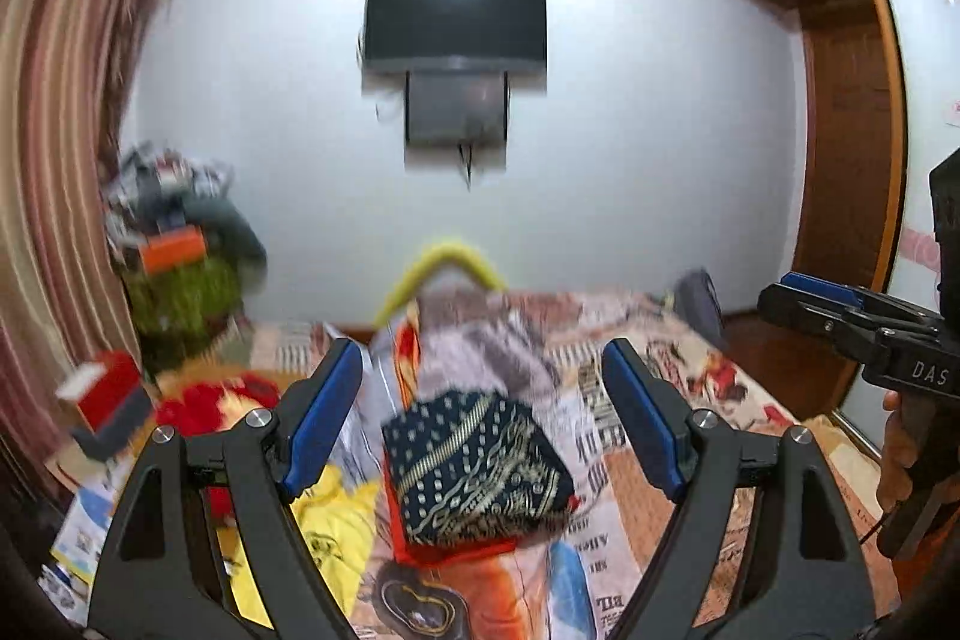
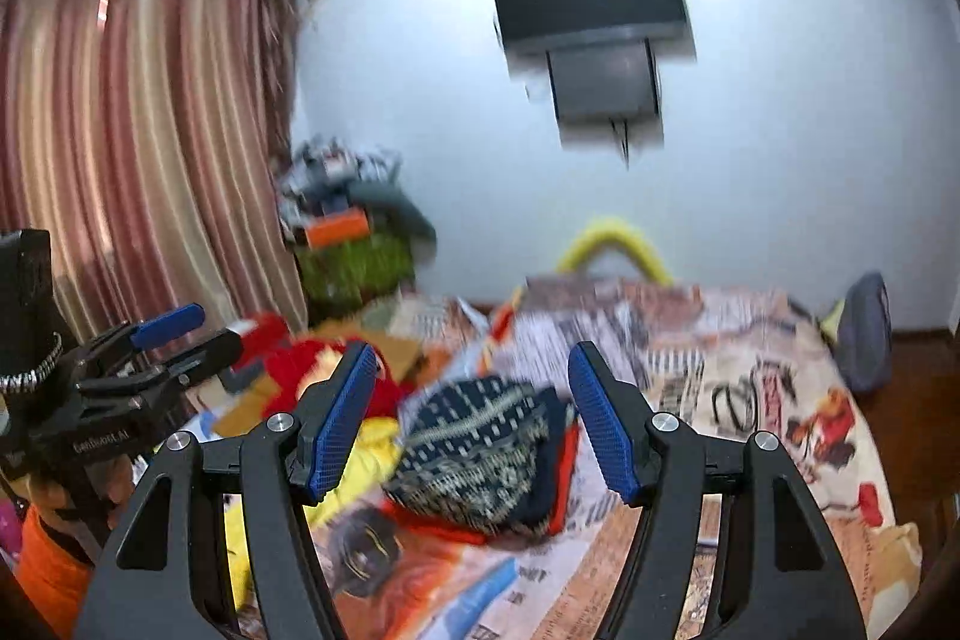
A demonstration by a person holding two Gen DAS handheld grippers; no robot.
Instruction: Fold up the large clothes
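Both grippers hang over the bed (image 1: 690, 370), fingers spread and pinching nothing: the left gripper (image 1: 483, 415) and, on its right, the right gripper (image 2: 474, 421). On the bed beyond their blue tips lies a folded dark patterned garment (image 1: 477, 463) atop red cloth (image 1: 456, 550). Left of it sits yellow clothing (image 1: 336, 526). A television (image 1: 456, 19) hangs on the far wall past the bed.
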